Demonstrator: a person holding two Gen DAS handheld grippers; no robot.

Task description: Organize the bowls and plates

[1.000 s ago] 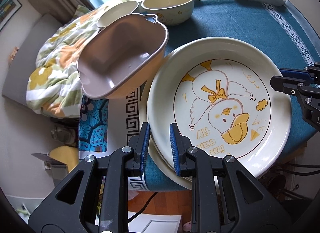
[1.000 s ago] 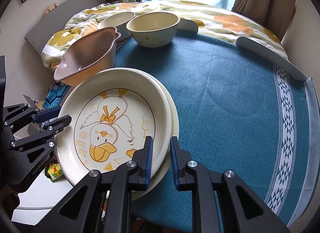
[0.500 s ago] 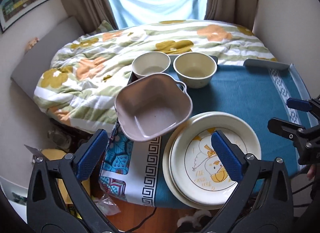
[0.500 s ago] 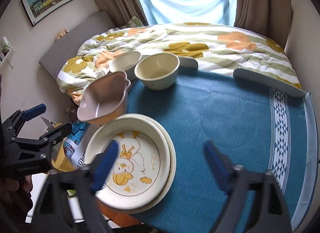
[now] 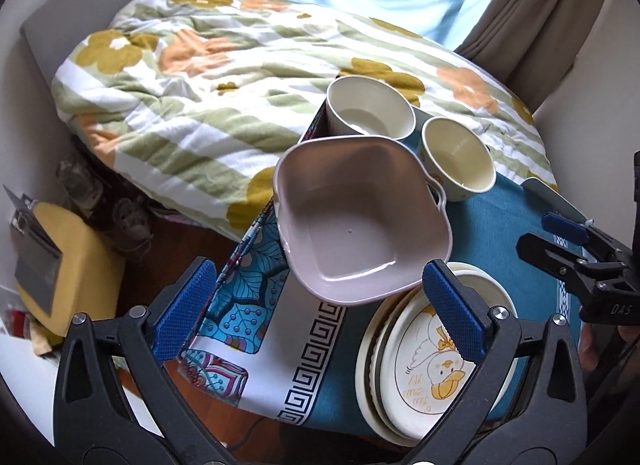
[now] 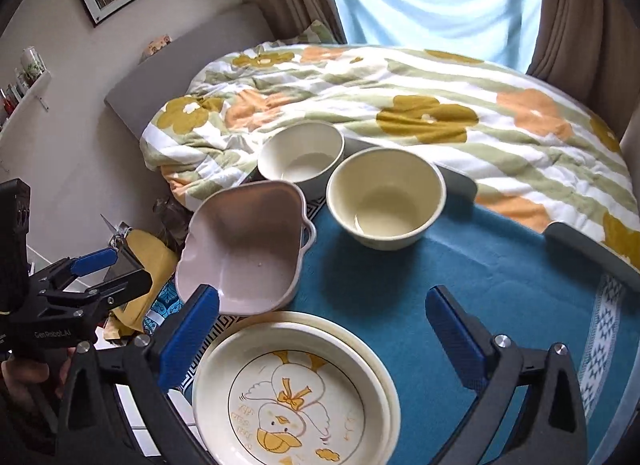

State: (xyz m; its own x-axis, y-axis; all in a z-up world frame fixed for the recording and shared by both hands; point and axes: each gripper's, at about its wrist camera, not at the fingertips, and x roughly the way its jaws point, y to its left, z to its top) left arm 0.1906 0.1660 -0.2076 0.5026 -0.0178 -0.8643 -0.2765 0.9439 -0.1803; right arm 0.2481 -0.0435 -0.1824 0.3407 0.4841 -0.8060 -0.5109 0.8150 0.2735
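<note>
Two stacked cream plates sit at the table's near edge, the top one with a duck drawing [image 5: 436, 369] [image 6: 296, 397]. A pink square bowl [image 5: 356, 221] [image 6: 244, 249] stands behind them at the left edge. Two cream round bowls stand further back: one [image 5: 370, 111] [image 6: 302, 155] on the left, one [image 5: 460, 163] [image 6: 384, 197] on the right. My left gripper [image 5: 316, 309] is open and empty, above the pink bowl's near side. My right gripper [image 6: 324, 329] is open and empty above the plates. Each gripper shows in the other's view: the right [image 5: 580, 257], the left [image 6: 80, 285].
The table has a teal cloth [image 6: 500, 285] with a patterned border [image 5: 312, 349]. A bed with a flowered quilt [image 6: 420, 105] lies right behind the table. A yellow box [image 5: 60, 269] and clutter lie on the floor to the left.
Both grippers opened wide, let go of the duck plate and drew back and up. The left gripper has swung left toward the pink bowl.
</note>
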